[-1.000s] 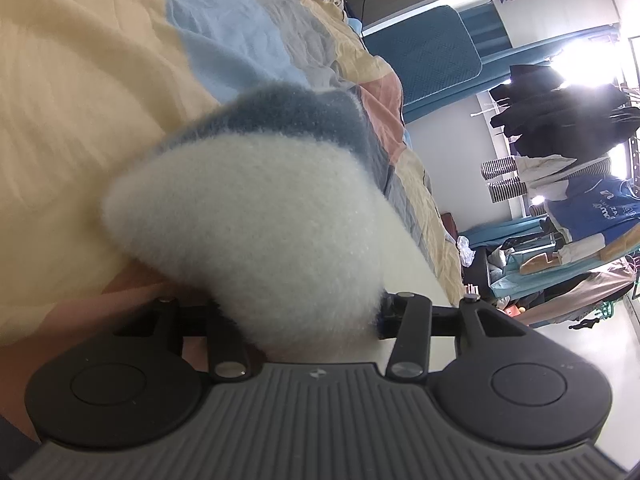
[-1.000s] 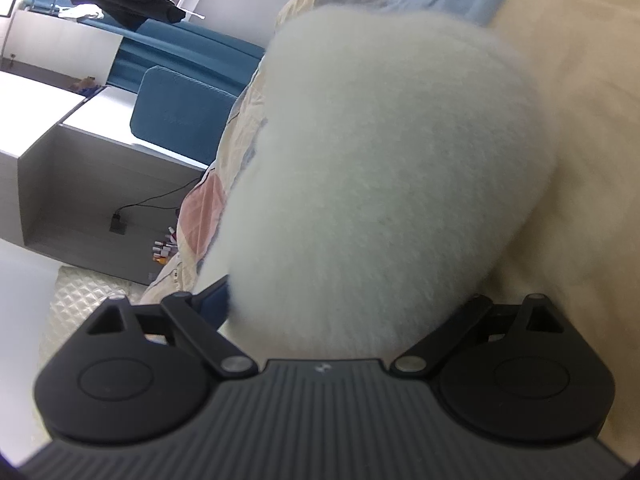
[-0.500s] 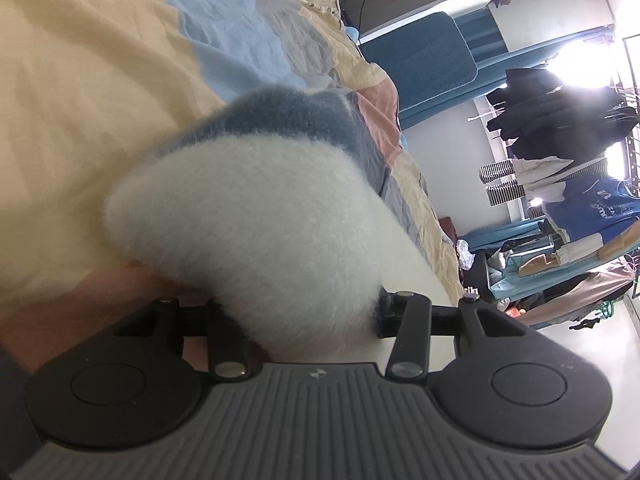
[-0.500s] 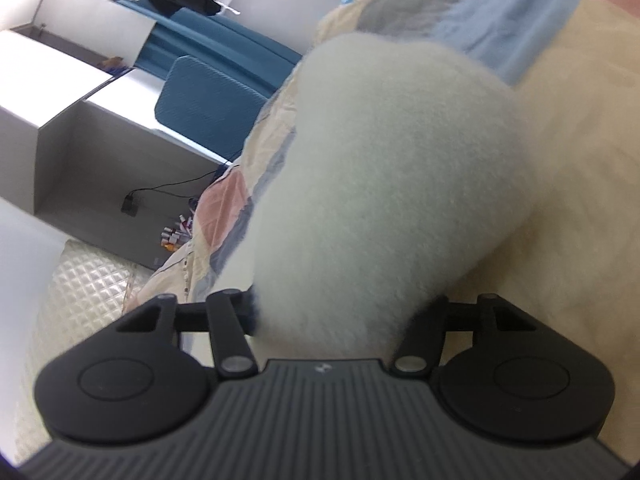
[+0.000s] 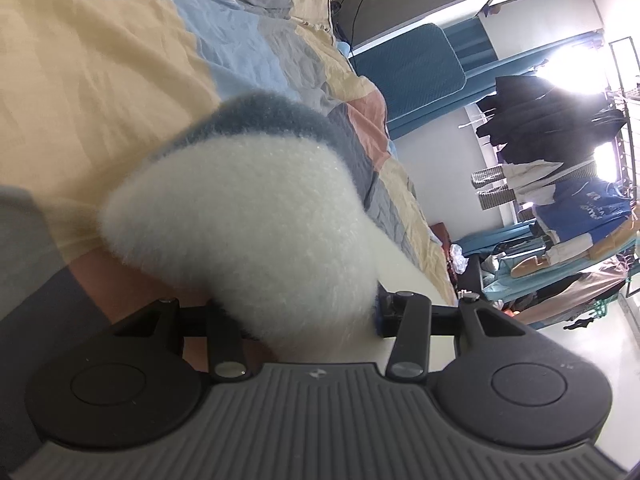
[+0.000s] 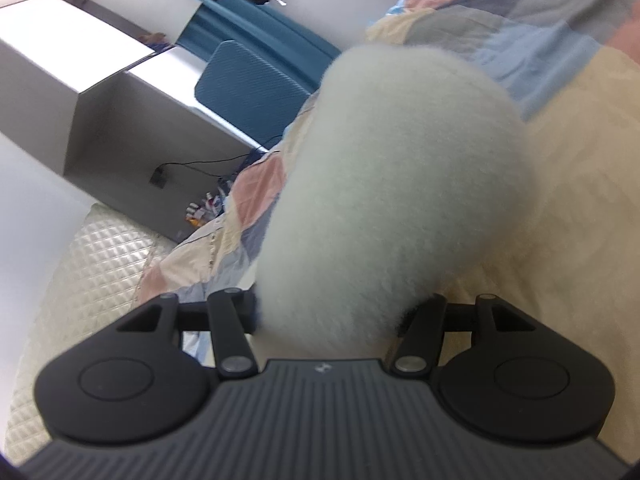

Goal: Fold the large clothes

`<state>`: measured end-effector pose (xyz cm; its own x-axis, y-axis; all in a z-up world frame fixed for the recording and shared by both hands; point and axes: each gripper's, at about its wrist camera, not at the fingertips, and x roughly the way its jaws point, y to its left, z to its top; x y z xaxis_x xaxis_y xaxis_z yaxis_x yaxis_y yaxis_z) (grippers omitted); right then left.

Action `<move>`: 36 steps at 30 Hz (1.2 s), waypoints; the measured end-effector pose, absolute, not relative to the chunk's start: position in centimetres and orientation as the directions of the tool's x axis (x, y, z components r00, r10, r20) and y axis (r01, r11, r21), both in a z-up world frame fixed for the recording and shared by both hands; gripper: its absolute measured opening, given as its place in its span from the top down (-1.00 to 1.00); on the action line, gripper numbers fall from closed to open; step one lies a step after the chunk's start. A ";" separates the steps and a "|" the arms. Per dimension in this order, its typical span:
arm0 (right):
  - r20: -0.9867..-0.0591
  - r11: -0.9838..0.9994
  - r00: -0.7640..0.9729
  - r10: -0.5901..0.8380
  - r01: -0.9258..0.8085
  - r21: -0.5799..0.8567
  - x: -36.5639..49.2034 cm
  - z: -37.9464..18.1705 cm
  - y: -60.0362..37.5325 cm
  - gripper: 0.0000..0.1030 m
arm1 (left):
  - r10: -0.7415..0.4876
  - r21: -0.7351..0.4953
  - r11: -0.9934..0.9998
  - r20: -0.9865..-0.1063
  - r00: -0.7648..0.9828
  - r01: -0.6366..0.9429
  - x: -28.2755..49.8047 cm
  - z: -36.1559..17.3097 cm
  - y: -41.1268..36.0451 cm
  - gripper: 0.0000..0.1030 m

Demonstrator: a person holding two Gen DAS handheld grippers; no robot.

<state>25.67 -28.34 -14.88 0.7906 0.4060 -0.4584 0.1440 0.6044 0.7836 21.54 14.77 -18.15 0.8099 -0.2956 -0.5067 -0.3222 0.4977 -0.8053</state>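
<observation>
A fluffy white garment with a blue-grey band [image 5: 248, 216] bulges out of my left gripper [image 5: 304, 316], which is shut on it; the fabric hides the fingertips. The same white fluffy garment [image 6: 396, 184] fills the middle of the right wrist view, and my right gripper [image 6: 328, 316] is shut on it too, fingertips buried in the pile. Both bunches hang just above a patchwork quilt [image 5: 100, 72] on the bed, also in the right wrist view [image 6: 580, 200].
A blue chair [image 5: 412, 60] and a rack of hanging clothes [image 5: 560, 168] stand past the bed's edge in the left wrist view. In the right wrist view, a white desk [image 6: 100, 80], blue chair [image 6: 248, 88] and quilted cream headboard [image 6: 80, 272] lie to the left.
Both grippers have pulled back along the bed with the garment still held. The right gripper closed further on the fabric. More quilt and room show in both views.
</observation>
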 end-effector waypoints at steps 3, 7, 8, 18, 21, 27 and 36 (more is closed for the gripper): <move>-0.428 0.601 0.799 0.422 0.107 0.792 24.8 -13.5 -29.0 -0.14 | -0.303 -0.816 0.487 -0.491 0.817 -0.310 20.7 -17.3 14.5 0.00; -0.383 0.581 0.813 0.439 0.069 0.811 24.0 -11.6 -30.3 -0.14 | -0.311 -0.821 0.502 -0.465 0.829 -0.272 19.7 -15.1 13.4 0.00; -0.374 0.578 0.817 0.439 0.061 0.814 23.8 -11.0 -30.6 -0.14 | -0.313 -0.822 0.507 -0.458 0.832 -0.261 19.5 -14.5 13.1 0.00; -0.229 0.575 0.880 0.415 -0.059 0.816 23.5 -3.2 -35.6 0.04 | -0.337 -0.833 0.528 -0.385 0.859 -0.166 19.9 -6.9 8.1 0.00; -0.148 0.604 0.907 0.393 -0.134 0.786 23.2 -0.1 -37.5 0.39 | -0.315 -0.814 0.561 -0.380 0.870 -0.152 20.6 -4.9 6.4 0.00; -0.208 0.603 0.894 0.397 -0.084 0.793 23.8 0.2 -41.0 0.47 | -0.276 -0.720 0.641 -0.541 0.794 -0.268 21.7 -9.4 3.8 0.09; -0.413 0.558 0.773 0.482 0.093 0.825 23.4 -8.6 -37.6 0.44 | -0.316 -0.759 0.584 -0.540 0.780 -0.288 18.7 -13.3 6.4 0.08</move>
<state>23.35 -37.64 -8.62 0.7727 0.4820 -0.4130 0.0928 0.5578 0.8247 18.73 6.38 -13.27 0.7804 -0.3160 -0.5395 -0.2878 0.5845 -0.7586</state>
